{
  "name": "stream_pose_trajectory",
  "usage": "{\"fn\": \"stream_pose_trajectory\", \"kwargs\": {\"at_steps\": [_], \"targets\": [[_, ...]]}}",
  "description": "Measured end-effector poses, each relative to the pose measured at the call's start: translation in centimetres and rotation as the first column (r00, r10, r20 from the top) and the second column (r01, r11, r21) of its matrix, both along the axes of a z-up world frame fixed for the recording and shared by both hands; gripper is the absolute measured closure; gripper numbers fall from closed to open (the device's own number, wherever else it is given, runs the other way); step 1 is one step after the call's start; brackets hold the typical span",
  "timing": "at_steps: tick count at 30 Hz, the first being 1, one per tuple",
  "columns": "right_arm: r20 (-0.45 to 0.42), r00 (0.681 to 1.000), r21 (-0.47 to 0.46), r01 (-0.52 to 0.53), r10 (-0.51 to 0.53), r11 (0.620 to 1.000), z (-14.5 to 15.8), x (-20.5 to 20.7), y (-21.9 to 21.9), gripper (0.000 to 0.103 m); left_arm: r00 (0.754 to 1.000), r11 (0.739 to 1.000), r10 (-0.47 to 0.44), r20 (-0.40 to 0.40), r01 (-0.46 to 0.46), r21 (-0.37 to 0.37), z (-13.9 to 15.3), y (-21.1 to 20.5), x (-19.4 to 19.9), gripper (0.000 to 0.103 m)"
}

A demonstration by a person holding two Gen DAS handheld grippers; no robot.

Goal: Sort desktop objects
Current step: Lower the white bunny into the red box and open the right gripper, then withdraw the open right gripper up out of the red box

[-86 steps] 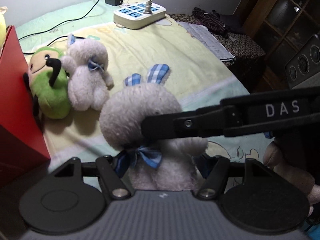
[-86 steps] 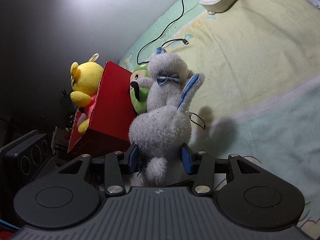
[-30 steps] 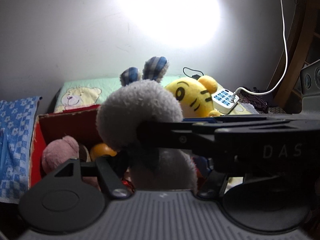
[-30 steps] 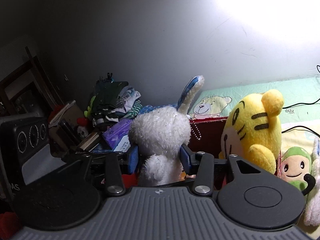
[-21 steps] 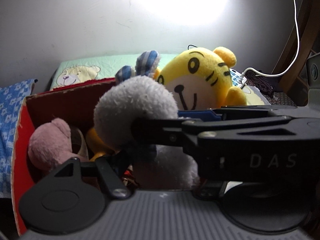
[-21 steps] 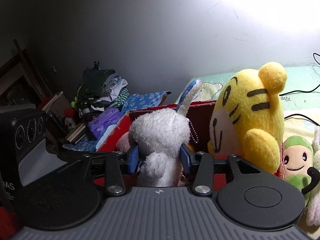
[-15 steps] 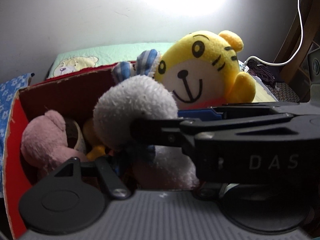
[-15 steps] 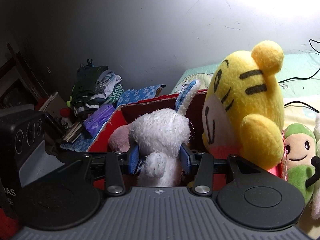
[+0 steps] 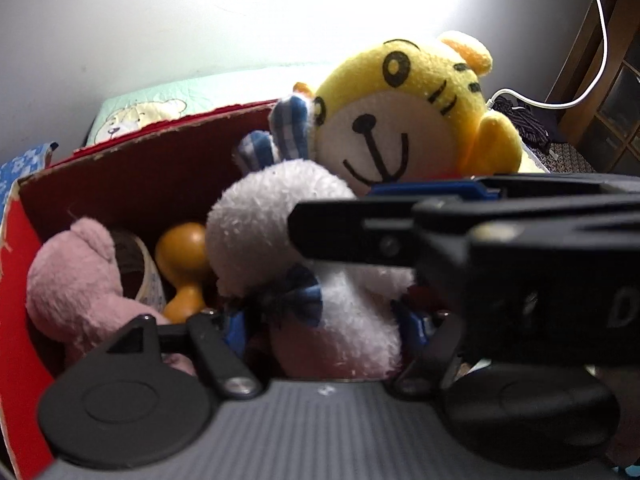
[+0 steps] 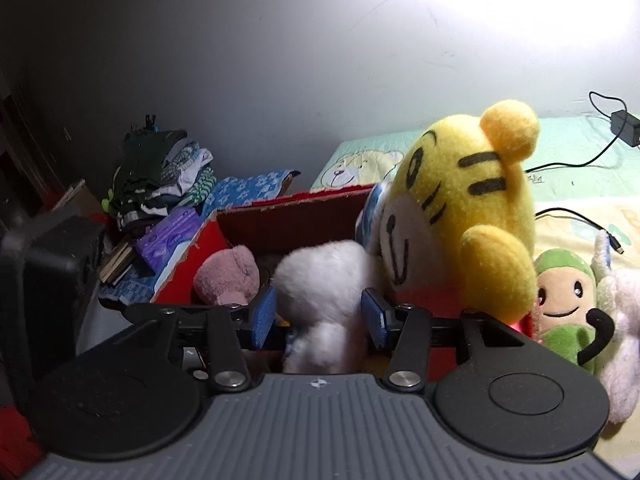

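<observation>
A fluffy white toy bunny with blue checked ears and a blue bow point(image 9: 304, 280) is sitting low over the open red cardboard box point(image 9: 132, 184), and both tools are pinching it. The left gripper point(image 9: 320, 326) is squeezing the bunny's round body between its blue pads, and the right gripper point(image 10: 318, 318) is squeezing its back end from the other side. Going from left to right inside the box, a soft pink toy point(image 9: 76, 280) is lying by the left wall, then a smooth orange wooden thing point(image 9: 186, 264), then the bunny, then a big yellow tiger toy with black stripes point(image 9: 404, 112) leaning at the right end. Half a second ago the bunny was a bit higher; now it is sitting deeper between the pink toy and the tiger. The space there is tight, with toys pressing close on both sides. Outside the box, on the right, a small green doll point(image 10: 564, 304) is sitting on the pale bed cover point(image 10: 580, 188).
</observation>
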State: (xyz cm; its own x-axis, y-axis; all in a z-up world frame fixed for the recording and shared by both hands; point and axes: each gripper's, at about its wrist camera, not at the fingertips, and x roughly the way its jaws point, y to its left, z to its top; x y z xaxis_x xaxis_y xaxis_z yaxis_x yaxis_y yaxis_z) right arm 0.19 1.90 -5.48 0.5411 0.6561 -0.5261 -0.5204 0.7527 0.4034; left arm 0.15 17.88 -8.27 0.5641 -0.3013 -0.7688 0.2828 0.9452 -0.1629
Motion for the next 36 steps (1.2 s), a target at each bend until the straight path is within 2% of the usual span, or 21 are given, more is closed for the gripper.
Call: {"fn": "stream_pose_trajectory", "kwargs": {"at_steps": [3,6,8,10,20,24,28,36], "targets": [[0.016,1.000,0.045,0.004,-0.005,0.999,0.6,-0.3,-0.7,0.055,1.000,1.000,-0.012,-0.015,0.011,-0.014,-0.1,-0.1,0.4,0.028],[0.028,0.999,0.047,-0.024,0.023,0.999,0.7,-0.5,-0.4,0.059,1.000,0.999,-0.018,-0.025,0.017,-0.029,-0.1,-0.3,0.5,0.028],[0.021,0.999,0.046,-0.044,0.043,0.998,0.5,-0.2,0.2,0.071,0.999,0.999,-0.015,-0.030,0.013,-0.042,-0.1,-0.4,0.5,0.028],[0.015,0.999,0.048,-0.035,0.035,0.998,0.4,-0.1,0.3,0.074,0.999,0.998,-0.014,-0.032,0.012,-0.055,-0.1,-0.6,0.6,0.027],[-0.015,1.000,0.052,-0.016,0.017,0.998,0.0,0.2,0.0,0.073,0.999,0.999,-0.001,-0.038,-0.001,-0.046,-0.1,-0.6,0.5,0.021],[-0.046,0.999,0.026,-0.018,0.019,1.000,-0.4,0.6,0.1,0.073,1.000,0.998,0.002,-0.024,-0.004,-0.057,0.6,0.1,-0.3,0.005],[-0.070,0.998,0.049,0.009,-0.006,0.999,-0.8,0.9,-0.5,0.073,1.000,1.000,0.010,0.015,-0.010,-0.030,1.5,0.4,-1.5,0.005],[-0.045,0.999,0.056,0.006,-0.003,0.998,-0.4,0.3,-1.0,0.073,0.999,0.994,0.036,0.015,-0.034,-0.100,2.2,2.4,-3.2,0.005]]}}
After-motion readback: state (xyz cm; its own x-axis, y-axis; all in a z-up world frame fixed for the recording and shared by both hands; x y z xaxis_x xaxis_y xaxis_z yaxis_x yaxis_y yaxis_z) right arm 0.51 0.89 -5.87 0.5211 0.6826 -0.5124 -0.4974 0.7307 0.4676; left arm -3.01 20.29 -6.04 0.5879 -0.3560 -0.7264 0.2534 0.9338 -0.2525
